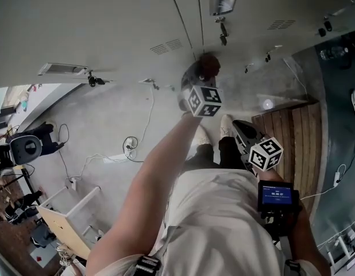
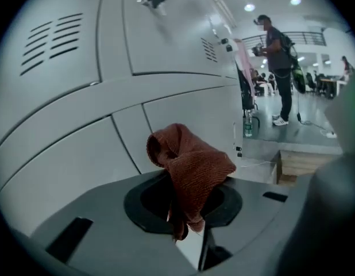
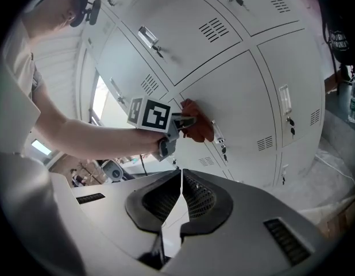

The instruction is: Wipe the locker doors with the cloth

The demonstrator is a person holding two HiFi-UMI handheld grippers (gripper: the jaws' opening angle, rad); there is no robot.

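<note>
Right gripper [image 3: 181, 177] low at 5 o'clock in head view, jaws pressed together, nothing between them. Left gripper [image 2: 188, 211] raised toward 12, clamped on bunched rust-red knitted cloth [image 2: 192, 163]. Cloth right at pale grey metal locker door [image 2: 68, 125].

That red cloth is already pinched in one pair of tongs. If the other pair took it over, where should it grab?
Probably the folded hump of the cloth that sticks out past the left tongs, which are shut on its other end. The right tongs, shut and empty, should open and come from the open side, because the locker door lies right behind the hump.
</note>
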